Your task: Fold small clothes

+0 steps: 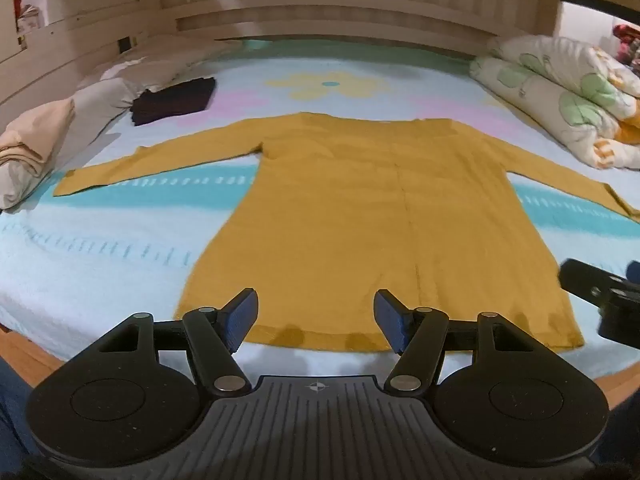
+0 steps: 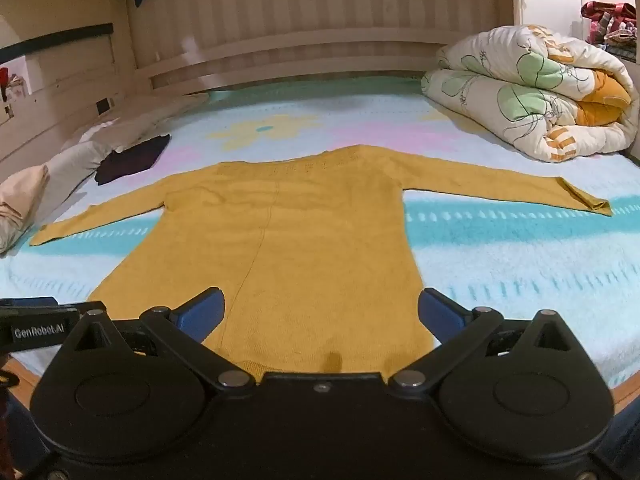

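A mustard-yellow long-sleeved top (image 1: 352,216) lies flat on the bed, both sleeves spread out sideways, its hem toward me. It shows the same way in the right wrist view (image 2: 280,248). My left gripper (image 1: 316,320) is open and empty, hovering just above the hem near the bed's front edge. My right gripper (image 2: 320,316) is open and empty, over the hem's right part. The right gripper's body also shows at the right edge of the left wrist view (image 1: 600,300).
A light blue patterned blanket (image 1: 100,248) covers the bed. A folded dark garment (image 1: 174,100) lies far left beside pillows (image 1: 36,148). A rolled floral duvet (image 2: 532,96) sits far right. A wooden headboard wall (image 2: 280,52) runs behind.
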Action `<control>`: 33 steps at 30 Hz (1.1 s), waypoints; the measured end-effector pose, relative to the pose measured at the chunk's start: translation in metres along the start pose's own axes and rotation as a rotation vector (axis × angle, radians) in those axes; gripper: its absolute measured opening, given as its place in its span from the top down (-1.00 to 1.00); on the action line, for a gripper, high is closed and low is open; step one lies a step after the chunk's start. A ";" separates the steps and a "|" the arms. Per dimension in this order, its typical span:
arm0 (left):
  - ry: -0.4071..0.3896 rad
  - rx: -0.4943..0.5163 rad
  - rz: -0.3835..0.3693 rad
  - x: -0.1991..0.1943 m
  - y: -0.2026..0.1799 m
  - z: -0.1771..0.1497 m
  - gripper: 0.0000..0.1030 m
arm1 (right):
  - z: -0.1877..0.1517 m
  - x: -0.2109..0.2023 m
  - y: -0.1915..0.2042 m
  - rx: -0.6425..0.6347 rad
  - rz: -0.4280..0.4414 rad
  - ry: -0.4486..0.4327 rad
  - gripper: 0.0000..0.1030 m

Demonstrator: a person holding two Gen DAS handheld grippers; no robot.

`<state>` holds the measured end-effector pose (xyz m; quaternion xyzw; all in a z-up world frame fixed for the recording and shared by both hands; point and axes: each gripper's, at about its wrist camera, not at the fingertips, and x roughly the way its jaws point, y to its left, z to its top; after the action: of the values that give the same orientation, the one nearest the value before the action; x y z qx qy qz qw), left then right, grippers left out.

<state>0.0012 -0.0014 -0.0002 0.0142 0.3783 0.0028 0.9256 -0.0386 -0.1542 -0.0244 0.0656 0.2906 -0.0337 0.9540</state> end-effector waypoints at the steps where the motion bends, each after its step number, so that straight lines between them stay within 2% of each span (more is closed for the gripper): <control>1: -0.003 -0.003 0.002 0.000 0.000 0.000 -0.21 | 0.000 0.000 -0.002 -0.001 -0.001 -0.002 -0.99; 4: -0.015 -0.008 0.006 0.005 -0.006 0.003 -0.21 | -0.002 0.002 0.002 -0.027 -0.018 0.010 -0.99; 8: -0.030 -0.011 0.019 0.002 -0.027 -0.012 -0.21 | -0.001 0.004 0.006 -0.034 -0.038 0.019 -0.99; 18: -0.021 0.018 0.036 -0.001 -0.027 -0.020 -0.21 | -0.003 0.009 0.006 -0.049 -0.038 0.051 -0.99; 24: 0.002 0.020 0.037 -0.003 -0.021 -0.009 -0.21 | -0.004 0.012 0.005 -0.051 -0.050 0.070 -0.99; 33: 0.015 0.029 0.044 -0.002 -0.016 -0.011 -0.21 | -0.006 0.016 0.009 -0.066 -0.060 0.095 -0.99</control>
<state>-0.0078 -0.0172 -0.0075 0.0358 0.3849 0.0181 0.9221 -0.0273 -0.1454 -0.0373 0.0268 0.3384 -0.0493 0.9393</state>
